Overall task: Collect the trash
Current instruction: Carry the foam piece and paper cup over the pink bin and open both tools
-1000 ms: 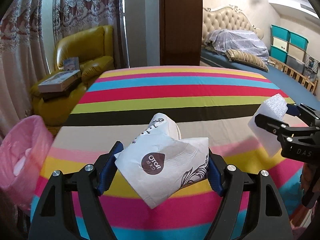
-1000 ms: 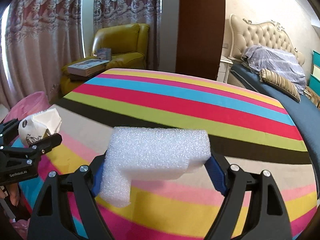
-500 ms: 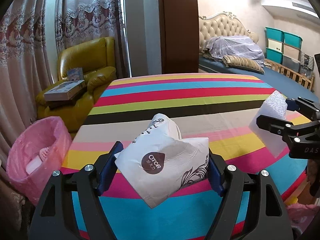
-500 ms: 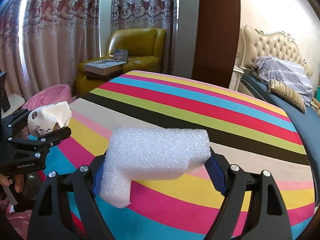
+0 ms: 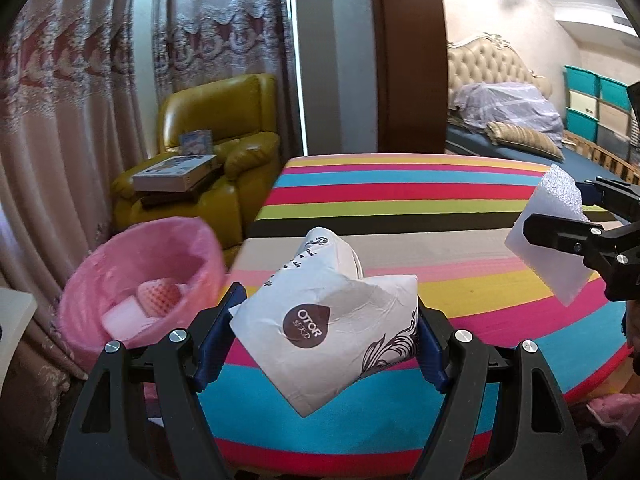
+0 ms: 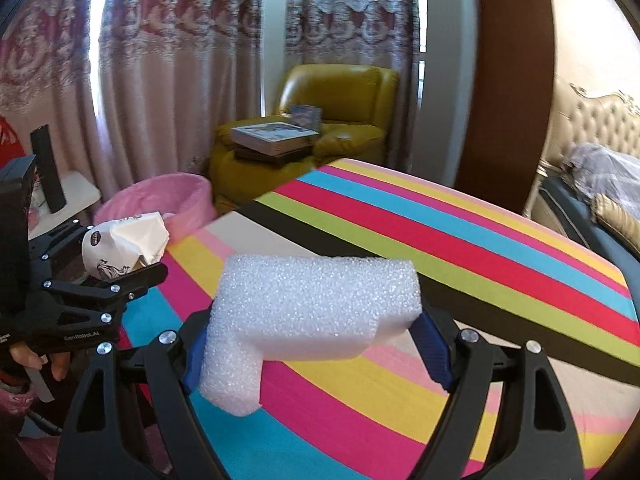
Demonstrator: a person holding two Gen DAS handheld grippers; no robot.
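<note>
left gripper (image 5: 324,344): gripping a crumpled white paper bag (image 5: 328,328) between both blue pads, hanging over the near left corner of the striped table (image 5: 400,200). right gripper (image 6: 316,344): clamping a white foam block (image 6: 312,316) over the table's near edge. bin (image 5: 140,280), pink liner: sitting off the table's left edge, holding trash already. yellow armchair (image 5: 224,140): standing beyond the bin, carrying boxes.
</note>
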